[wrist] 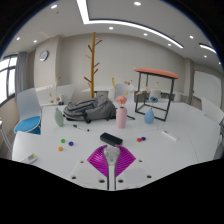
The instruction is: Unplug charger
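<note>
Meanwhile, the claw [112,160] hovers low over a white table [170,135], its 2 magenta pads [101,160] drawn narrowly together around a small white block that may be the charger [111,153]; whether they press on it cannot be told. Just beyond the fingers lies a black box [110,139], with a pink cup [121,116] and a grey backpack [87,108] farther back. A wooden coat stand [95,62] rises behind the table
</note>
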Demonstrator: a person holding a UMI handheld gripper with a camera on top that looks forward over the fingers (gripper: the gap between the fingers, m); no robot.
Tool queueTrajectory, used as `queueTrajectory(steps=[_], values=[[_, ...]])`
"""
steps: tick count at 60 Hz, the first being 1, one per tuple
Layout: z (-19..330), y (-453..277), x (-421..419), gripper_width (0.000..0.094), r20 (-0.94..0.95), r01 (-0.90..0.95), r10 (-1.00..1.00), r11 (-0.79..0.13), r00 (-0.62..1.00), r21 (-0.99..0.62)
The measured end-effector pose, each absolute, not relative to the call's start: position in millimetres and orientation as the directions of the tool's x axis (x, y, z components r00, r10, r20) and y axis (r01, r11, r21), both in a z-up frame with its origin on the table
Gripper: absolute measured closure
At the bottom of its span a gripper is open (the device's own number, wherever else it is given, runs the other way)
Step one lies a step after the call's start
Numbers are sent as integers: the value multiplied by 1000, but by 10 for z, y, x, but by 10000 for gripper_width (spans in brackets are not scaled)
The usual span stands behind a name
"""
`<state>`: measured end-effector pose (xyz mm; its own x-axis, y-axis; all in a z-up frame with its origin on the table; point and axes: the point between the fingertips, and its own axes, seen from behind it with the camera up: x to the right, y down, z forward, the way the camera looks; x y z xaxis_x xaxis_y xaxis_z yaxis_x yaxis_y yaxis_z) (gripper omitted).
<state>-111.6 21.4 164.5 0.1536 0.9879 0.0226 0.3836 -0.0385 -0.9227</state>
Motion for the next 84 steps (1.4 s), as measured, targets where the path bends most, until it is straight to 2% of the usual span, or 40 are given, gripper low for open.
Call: queueTrajectory(steps=[9, 19, 26, 28, 30, 33, 36, 40, 57, 61, 72, 84], values=[[910, 1112, -824, 862, 102, 533, 974, -23, 204, -846], [151, 1429, -709, 802, 113, 638, 975, -36, 192, -769], [-168, 1418, -679, 657, 72, 686, 982, -69, 175, -725], [-197, 1423, -660, 559, 66, 690, 982, -77, 178, -720], [-197, 1454, -639, 415, 76, 693, 980, -76, 186, -717], [-135, 1477, -588, 75, 90, 689, 978, -68, 190, -721], [-43, 1454, -510, 132, 91, 688, 978, -63, 185, -723], [199, 1402, -413, 76, 65, 685, 982, -75, 176, -724], [1559, 1180, 875, 84, 33, 662, 987, -80, 156, -745], [1775, 1157, 1168, 86, 25, 652, 986, -91, 166, -753], [2149, 1200, 1679, 85, 47, 624, 977, -97, 210, -776], [2194, 1256, 1851, 87, 79, 620, 970, -84, 231, -780]])
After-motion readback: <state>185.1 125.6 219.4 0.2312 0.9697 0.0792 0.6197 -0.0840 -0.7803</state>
